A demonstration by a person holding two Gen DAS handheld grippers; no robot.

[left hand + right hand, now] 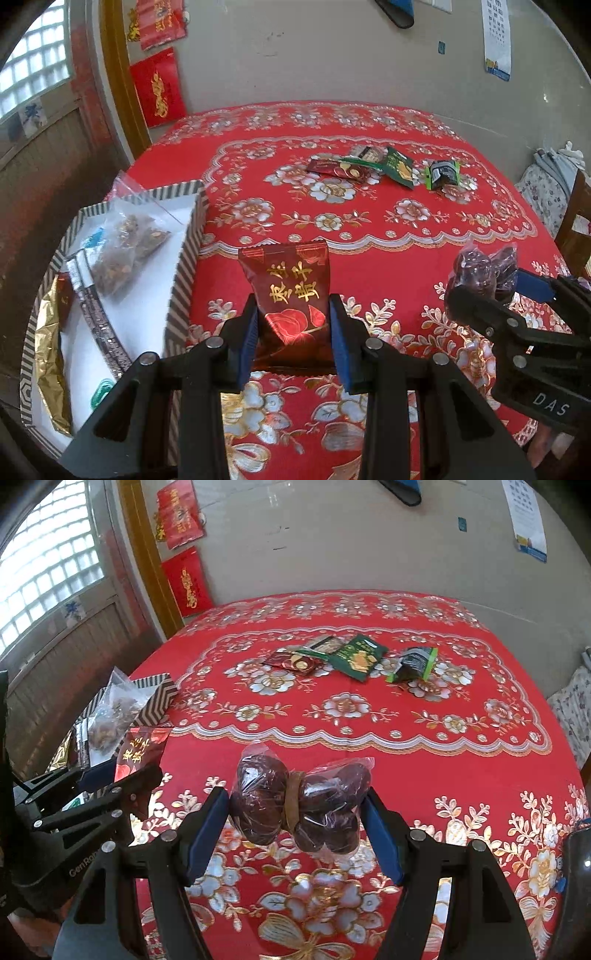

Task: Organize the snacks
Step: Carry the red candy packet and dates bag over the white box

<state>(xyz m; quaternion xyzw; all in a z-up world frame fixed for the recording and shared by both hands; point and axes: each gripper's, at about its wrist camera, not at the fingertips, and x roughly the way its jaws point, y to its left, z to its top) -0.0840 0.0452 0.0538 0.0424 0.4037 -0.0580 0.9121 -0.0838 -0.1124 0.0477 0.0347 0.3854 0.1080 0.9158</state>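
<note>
Left gripper: one, blue pads clamped on one dark red snack packet with gold characters, held above the tablecloth.

Right gripper: one, pads pressed against one clear-wrapped bundle of dark fruits, banded at its middle.

Striped box: one, left of the packet, holding one clear bag and gold foil; its interior shows only in the left view.

Far pile: four packets — one red, one brown-and-white, one green, one black-and-green.

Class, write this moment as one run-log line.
left tool: holds red packet | right tool: holds date bag | box: left | loose snacks: far
</note>
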